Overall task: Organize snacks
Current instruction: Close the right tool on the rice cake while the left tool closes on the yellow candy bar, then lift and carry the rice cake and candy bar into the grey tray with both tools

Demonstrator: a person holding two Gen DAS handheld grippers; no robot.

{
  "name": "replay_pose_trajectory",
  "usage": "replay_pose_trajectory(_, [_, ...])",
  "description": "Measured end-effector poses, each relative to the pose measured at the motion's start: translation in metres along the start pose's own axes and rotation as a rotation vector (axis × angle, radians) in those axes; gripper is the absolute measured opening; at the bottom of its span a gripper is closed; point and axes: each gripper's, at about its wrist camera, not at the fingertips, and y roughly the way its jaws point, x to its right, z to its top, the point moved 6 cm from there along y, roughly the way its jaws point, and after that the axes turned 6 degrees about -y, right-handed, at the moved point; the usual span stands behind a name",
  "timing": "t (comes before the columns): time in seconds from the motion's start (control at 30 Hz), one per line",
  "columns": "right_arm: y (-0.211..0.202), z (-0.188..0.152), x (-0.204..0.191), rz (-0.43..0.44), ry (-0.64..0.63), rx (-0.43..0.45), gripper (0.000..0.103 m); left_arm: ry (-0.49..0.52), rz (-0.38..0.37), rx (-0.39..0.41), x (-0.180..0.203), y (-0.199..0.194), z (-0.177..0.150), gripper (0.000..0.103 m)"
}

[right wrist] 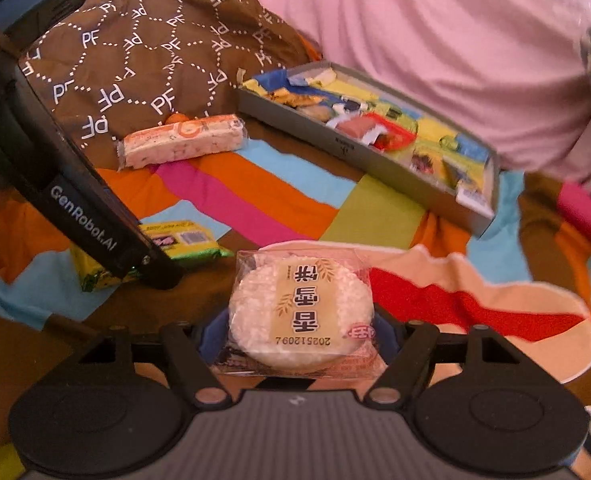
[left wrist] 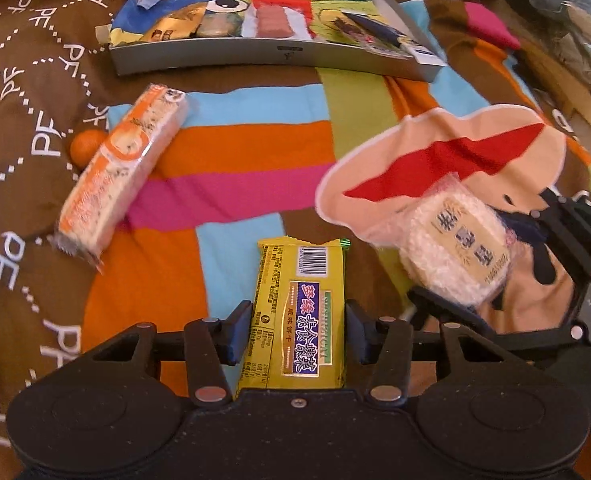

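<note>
Left wrist: three loose snacks (left wrist: 299, 316), one tray (left wrist: 271, 56).

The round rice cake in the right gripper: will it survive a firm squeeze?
Probably not: the rice cake looks puffed and crumbly, so likely light and brittle. Its clear wrapper looks slick and may slip in the right gripper.

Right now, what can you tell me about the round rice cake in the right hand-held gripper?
The round rice cake is a thick white disc of puffed grains sealed in a clear, crinkly plastic wrapper. A tan label with dark Chinese characters and the printed digits 20251209 runs across its top face. It lies flat, clamped at its sides between the fingers of the right hand-held gripper, held over the colourful striped bedspread. The left wrist view shows the same cake to the right of the yellow biscuit packet, apart from it.
</note>
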Motion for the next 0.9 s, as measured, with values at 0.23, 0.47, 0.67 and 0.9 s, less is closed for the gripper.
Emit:
replay_pose_trajectory(0.23, [-0.016,0.004,0.010,-0.061,0.018,0.035,0.076,-0.034,-0.039,0.041,0.000,-0.013,-0.005,0.050])
replay_pose_trajectory(0.47, [-0.024,0.016,0.027,-0.107,0.045,0.105,0.076,-0.053,-0.032,0.151,0.001,-0.028,0.020,0.050])
replay_pose_trajectory(0.67, [-0.016,0.035,0.053,-0.124,0.067,0.148,0.076,-0.052,-0.016,0.235,0.002,-0.035,0.066,0.050])
replay_pose_trajectory(0.9, [0.011,0.067,0.102,-0.145,0.117,0.189,0.076,-0.030,-0.011,0.341,0.009,-0.031,0.136,0.050])
